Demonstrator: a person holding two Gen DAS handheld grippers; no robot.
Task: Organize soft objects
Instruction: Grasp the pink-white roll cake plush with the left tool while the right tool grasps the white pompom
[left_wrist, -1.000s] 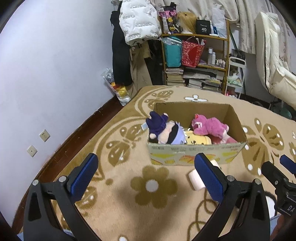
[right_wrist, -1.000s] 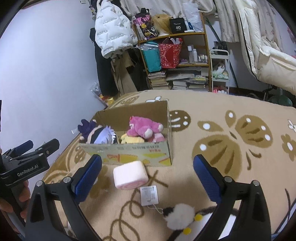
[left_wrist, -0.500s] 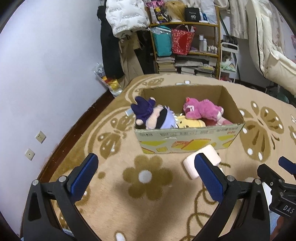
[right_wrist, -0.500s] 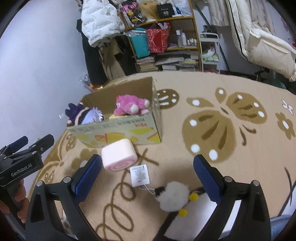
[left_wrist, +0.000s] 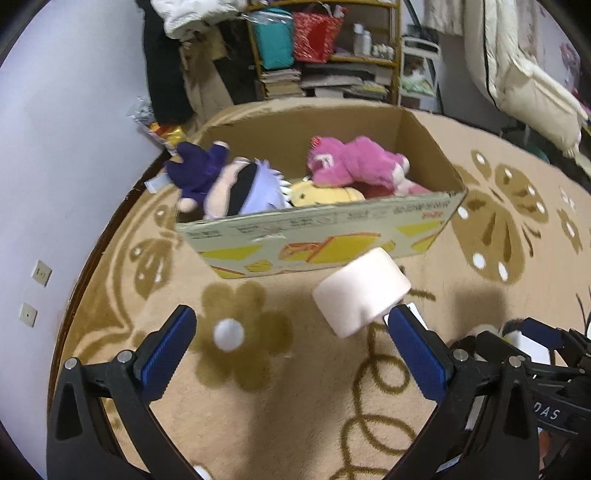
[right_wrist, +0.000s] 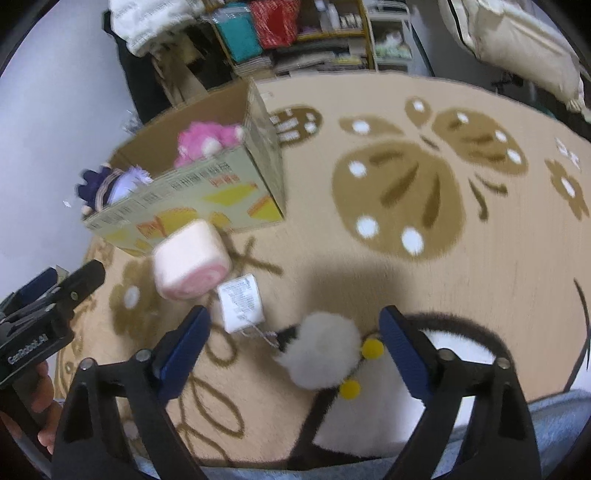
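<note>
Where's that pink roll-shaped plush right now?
The pink roll plush lies on the carpet just in front of the cardboard box, beside a white tag; in the left view it sits right of centre.

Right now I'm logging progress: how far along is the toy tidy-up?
Done: the pink plush, purple doll and yellow toy lie in the cardboard box. In hand: nothing; left tool and right tool are open. Left: the pink roll cushion and the black-and-white plush, both on the rug.
</note>
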